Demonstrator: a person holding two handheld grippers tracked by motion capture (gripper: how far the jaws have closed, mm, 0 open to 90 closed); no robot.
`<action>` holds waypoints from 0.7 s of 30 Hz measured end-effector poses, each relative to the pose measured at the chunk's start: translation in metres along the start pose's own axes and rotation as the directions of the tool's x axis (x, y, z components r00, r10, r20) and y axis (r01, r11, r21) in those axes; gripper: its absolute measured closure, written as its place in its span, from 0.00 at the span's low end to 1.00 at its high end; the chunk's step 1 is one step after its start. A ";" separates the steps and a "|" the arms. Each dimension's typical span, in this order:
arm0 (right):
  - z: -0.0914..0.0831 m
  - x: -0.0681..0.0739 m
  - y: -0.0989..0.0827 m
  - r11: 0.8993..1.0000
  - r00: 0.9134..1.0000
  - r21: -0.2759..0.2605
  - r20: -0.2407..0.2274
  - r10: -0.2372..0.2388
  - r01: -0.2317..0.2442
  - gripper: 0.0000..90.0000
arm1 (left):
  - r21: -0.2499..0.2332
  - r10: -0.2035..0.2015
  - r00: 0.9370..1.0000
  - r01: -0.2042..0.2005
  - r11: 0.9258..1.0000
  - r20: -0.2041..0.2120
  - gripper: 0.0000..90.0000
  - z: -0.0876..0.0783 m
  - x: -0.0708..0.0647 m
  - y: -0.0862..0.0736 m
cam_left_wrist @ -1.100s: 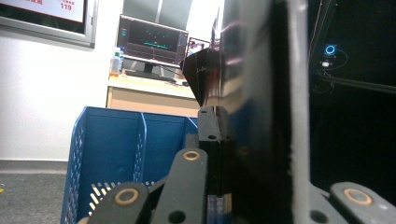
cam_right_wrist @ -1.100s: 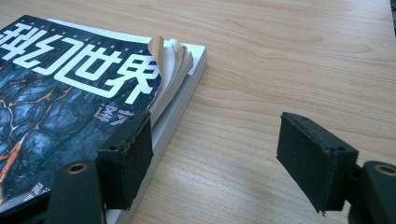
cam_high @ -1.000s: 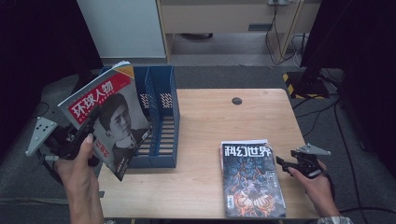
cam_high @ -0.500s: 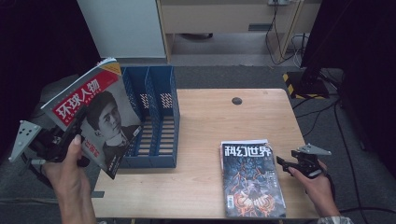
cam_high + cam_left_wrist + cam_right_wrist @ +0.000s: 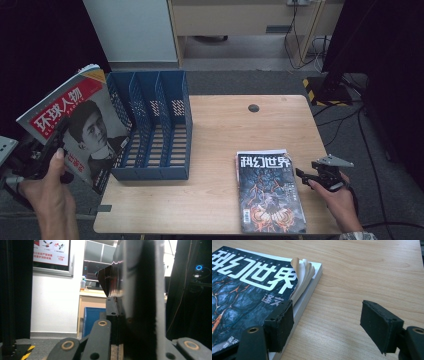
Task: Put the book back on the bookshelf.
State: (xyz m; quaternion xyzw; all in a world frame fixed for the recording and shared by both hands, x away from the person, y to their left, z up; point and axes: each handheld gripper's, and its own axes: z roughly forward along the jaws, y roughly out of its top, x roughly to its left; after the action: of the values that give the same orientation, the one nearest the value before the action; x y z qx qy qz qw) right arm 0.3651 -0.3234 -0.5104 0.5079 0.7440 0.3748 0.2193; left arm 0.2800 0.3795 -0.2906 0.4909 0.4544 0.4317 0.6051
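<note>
Two magazines are what we are handling, one in the air and one flat on the desk (image 5: 220, 130). Taking the blue file rack (image 5: 155, 127) as our landmark, nearest to us and to the left of the rack is our left gripper (image 5: 47, 150), its jaws pinching the lower edge of the red-titled magazine (image 5: 80, 125). In the left gripper view that magazine (image 5: 140, 297) stands edge-on between the jaws, which suggests we hold it upright so it can slide spine-down into a slot. It is off the desk, tilted, with its right edge just beside the rack's left wall but not inside any slot.

To the right of the rack, at the near edge of the desk, lies the dark magazine (image 5: 267, 190), face up, seemingly on top of another one. Just beside its right edge sits our right gripper (image 5: 320, 175). In the right gripper view the jaws are spread, and the right gripper (image 5: 327, 322) has one jaw against the edge of the dark magazine (image 5: 249, 290) while the other hangs over bare wood. We judge it waits there to catch that edge, near the curled corner pages, for the next pick.

Farther off, the rack's three slots look empty and face us, ready for filing. Beyond the rack, a small dark round mark (image 5: 253, 108) sits on the desk's far side.
</note>
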 end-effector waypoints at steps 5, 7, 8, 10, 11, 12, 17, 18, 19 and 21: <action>-0.001 -0.001 0.000 1.000 1.000 -0.003 0.003 0.002 -0.002 0.30 | 0.001 0.019 1.000 -0.019 1.000 -0.019 0.96 0.023 0.000 -0.002; -0.001 -0.002 0.000 1.000 1.000 -0.004 0.003 0.006 -0.006 0.30 | 0.012 0.022 0.999 -0.022 1.000 -0.025 0.96 0.029 0.000 -0.005; -0.001 -0.002 0.000 1.000 1.000 -0.004 0.003 0.006 -0.006 0.30 | 0.012 0.022 0.999 -0.022 1.000 -0.025 0.96 0.029 0.000 -0.005; -0.001 -0.002 0.000 1.000 1.000 -0.001 0.002 0.009 -0.009 0.30 | 0.019 0.026 0.999 -0.026 0.999 -0.026 0.96 0.035 0.000 -0.008; -0.001 -0.002 0.000 1.000 1.000 -0.002 0.003 0.006 -0.006 0.30 | 0.025 0.028 0.999 -0.028 0.999 -0.025 0.96 0.038 0.000 -0.009; -0.001 -0.002 0.000 1.000 1.000 -0.001 0.002 0.007 -0.007 0.30 | 0.033 0.030 0.999 -0.030 0.999 -0.027 0.96 0.041 0.000 -0.011; -0.001 -0.002 -0.001 1.000 1.000 0.001 0.003 0.010 -0.010 0.30 | 0.049 0.033 0.999 -0.032 0.998 -0.033 0.96 0.049 0.004 -0.018; -0.001 -0.002 -0.001 1.000 1.000 -0.001 0.003 0.009 -0.009 0.30 | 0.050 0.030 0.999 -0.028 0.998 -0.035 0.96 0.051 0.005 -0.020; -0.001 -0.002 -0.001 1.000 1.000 -0.001 0.003 0.008 -0.008 0.30 | 0.053 0.026 0.999 -0.024 0.998 -0.034 0.96 0.052 0.005 -0.021; -0.001 -0.002 -0.001 1.000 1.000 0.000 0.003 0.006 -0.006 0.30 | 0.057 0.015 0.999 -0.013 0.998 -0.034 0.96 0.056 0.008 -0.023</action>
State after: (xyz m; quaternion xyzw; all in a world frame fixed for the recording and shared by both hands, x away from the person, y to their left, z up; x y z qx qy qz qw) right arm 0.3647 -0.3261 -0.5104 0.5107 0.7421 0.3749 0.2192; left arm 0.3382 0.3723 -0.3085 0.5033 0.4735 0.4314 0.5800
